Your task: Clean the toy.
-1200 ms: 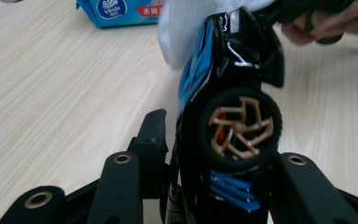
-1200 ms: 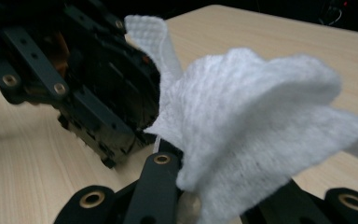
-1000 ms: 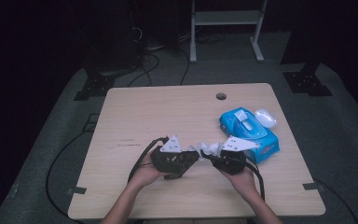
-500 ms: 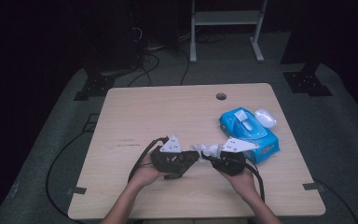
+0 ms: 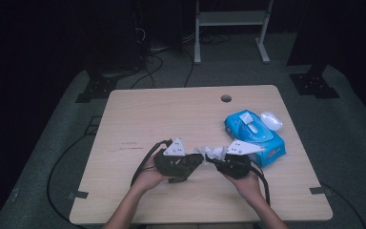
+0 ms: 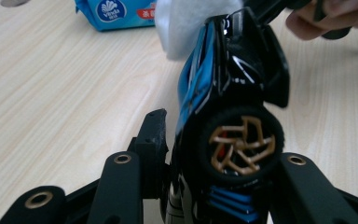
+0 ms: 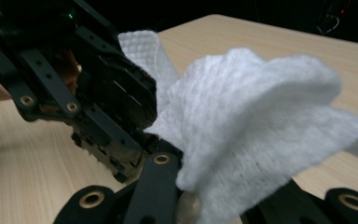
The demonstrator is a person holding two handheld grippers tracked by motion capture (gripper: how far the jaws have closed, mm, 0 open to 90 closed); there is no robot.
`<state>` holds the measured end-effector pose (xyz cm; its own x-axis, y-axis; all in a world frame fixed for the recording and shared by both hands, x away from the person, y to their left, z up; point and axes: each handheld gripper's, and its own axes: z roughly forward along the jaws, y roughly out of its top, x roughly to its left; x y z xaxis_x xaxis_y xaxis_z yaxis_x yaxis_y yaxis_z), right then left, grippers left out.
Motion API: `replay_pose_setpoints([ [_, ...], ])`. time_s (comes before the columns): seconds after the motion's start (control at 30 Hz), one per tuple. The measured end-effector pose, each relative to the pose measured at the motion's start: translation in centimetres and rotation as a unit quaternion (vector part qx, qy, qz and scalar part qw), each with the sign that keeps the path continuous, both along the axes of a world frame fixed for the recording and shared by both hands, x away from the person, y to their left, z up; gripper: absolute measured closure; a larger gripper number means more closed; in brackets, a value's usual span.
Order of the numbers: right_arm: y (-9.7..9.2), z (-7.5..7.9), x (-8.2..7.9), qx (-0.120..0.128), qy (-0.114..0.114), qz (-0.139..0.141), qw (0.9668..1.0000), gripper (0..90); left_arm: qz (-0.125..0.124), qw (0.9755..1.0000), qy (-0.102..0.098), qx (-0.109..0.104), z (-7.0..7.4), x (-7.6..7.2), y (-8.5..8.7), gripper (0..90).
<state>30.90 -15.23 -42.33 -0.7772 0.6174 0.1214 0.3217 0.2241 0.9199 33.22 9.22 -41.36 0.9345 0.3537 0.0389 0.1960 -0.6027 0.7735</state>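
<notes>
left gripper [image 5: 190, 161] clamps toy car [image 6: 228, 116] above tabletop [image 5: 171, 114], keeps it steady. right gripper [image 5: 217, 161] pinches wipe [image 7: 251, 116], presses it on car to clean. wipe pack [image 5: 255, 136] near.

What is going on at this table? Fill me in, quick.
A person is cleaning a toy car with a wipe. The left gripper is shut on the car, held near the table's front edge. The right gripper is shut on the wipe, which touches the car's end. The wipe pack lies behind, lid open.
</notes>
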Motion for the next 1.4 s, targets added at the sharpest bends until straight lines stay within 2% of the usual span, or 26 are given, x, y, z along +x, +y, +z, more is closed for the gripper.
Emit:
replay_pose_setpoints([
  [0.03,-0.1,0.5,-0.1,0.007,-0.008,0.002,0.9999,80.0,0.0,1.0,0.002,-0.003,0.0,0.0,-0.1,58.8],
  [0.13,-0.1,0.4,-0.1,0.005,-0.008,0.0,1.0,80.1,-0.001,1.0,0.001,-0.001,0.0,0.0,-0.1,58.8],
  [0.2,-0.1,-0.2,0.1,-0.003,0.003,-0.001,1.0,80.1,-0.002,1.0,0.001,0.001,0.0,0.0,-0.1,58.9],
  [0.27,-0.1,-0.3,0.1,-0.003,0.003,-0.001,1.0,80.1,-0.002,1.0,0.0,0.001,0.0,0.0,-0.1,58.8],
  [0.43,-0.2,0.7,-0.2,0.007,-0.014,0.001,0.9999,79.9,-0.005,1.0,-0.004,0.004,0.0,-0.2,-0.4,58.9],
  [0.63,-0.1,-0.4,0.2,-0.008,0.007,-0.003,0.9999,79.9,-0.007,1.0,-0.004,0.005,0.0,-0.1,-0.4,59.0],
  [0.73,-0.1,-0.1,0.1,-0.007,0.002,-0.002,1.0,79.9,-0.008,0.9999,-0.005,0.006,0.0,-0.2,-0.4,59.0],
  [0.77,-0.3,0.6,-0.1,0.008,-0.009,0.0,0.9999,79.9,-0.009,0.9999,-0.004,0.005,0.0,-0.2,-0.5,59.0],
  [0.87,-0.3,0.6,-0.1,0.005,-0.012,-0.001,0.9999,79.9,-0.009,0.9999,-0.003,0.005,-0.1,-0.2,-0.6,59.1],
  [1.0,-0.3,-0.3,0.2,-0.005,0.007,-0.003,1.0,79.9,-0.01,0.9999,-0.005,0.005,0.0,-0.2,-0.6,59.2],
  [1.1,-0.3,0.1,0.1,-0.005,-0.001,-0.002,1.0,79.9,-0.011,0.9999,-0.005,0.005,0.0,-0.2,-0.6,59.3],
  [1.2,-0.3,0.9,-0.2,0.008,-0.015,0.002,0.9999,79.9,-0.012,0.9999,-0.007,0.007,0.0,-0.3,-0.7,59.5],
  [1.27,-0.3,0.8,-0.2,0.004,-0.018,0.001,0.9998,79.9,-0.013,0.9999,-0.003,0.003,0.0,-0.3,-0.8,62.1],
  [1.33,-0.4,-0.1,0.1,-0.009,-0.001,-0.002,1.0,80.0,-0.015,0.9999,-0.002,0.006,-0.1,-0.2,-0.7,62.1],
  [1.4,-0.4,-0.4,0.1,-0.01,0.004,-0.002,0.9999,80.0,-0.015,0.9998,-0.003,0.009,-0.1,-0.2,-0.7,62.2],
])
